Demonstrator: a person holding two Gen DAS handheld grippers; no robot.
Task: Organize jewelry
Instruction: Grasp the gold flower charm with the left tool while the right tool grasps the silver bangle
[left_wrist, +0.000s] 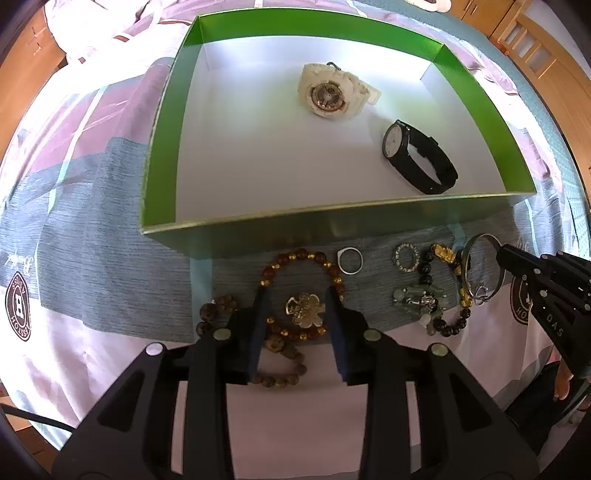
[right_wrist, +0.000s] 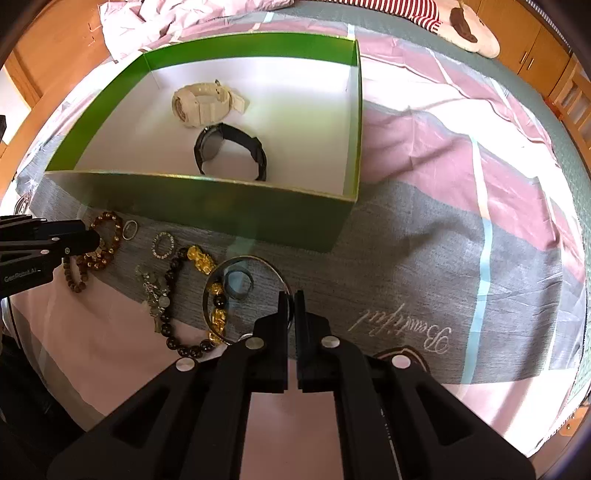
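Observation:
A green box (left_wrist: 162, 122) with a white floor holds a cream watch (left_wrist: 327, 90) and a black watch (left_wrist: 419, 157). On the bedspread in front lie an amber bead bracelet (left_wrist: 303, 258), a flower brooch (left_wrist: 304, 309), a brown bead bracelet (left_wrist: 280, 378), a silver ring (left_wrist: 349, 260), a rhinestone ring (left_wrist: 406, 257), a black-and-gold bead bracelet (right_wrist: 195, 258) and a green crystal piece (left_wrist: 421, 301). My left gripper (left_wrist: 297, 299) is open, its fingers either side of the brooch. My right gripper (right_wrist: 291, 301) is shut on a thin silver bangle (right_wrist: 236, 263).
The box (right_wrist: 207, 203) stands on a bed with a pink, grey and white cover. A small blue-lined ring (right_wrist: 238, 282) lies inside the bangle's loop. Crumpled bedding (right_wrist: 177, 18) and a plush slipper (right_wrist: 469, 29) lie at the far side. Wooden furniture (left_wrist: 554, 74) borders the bed.

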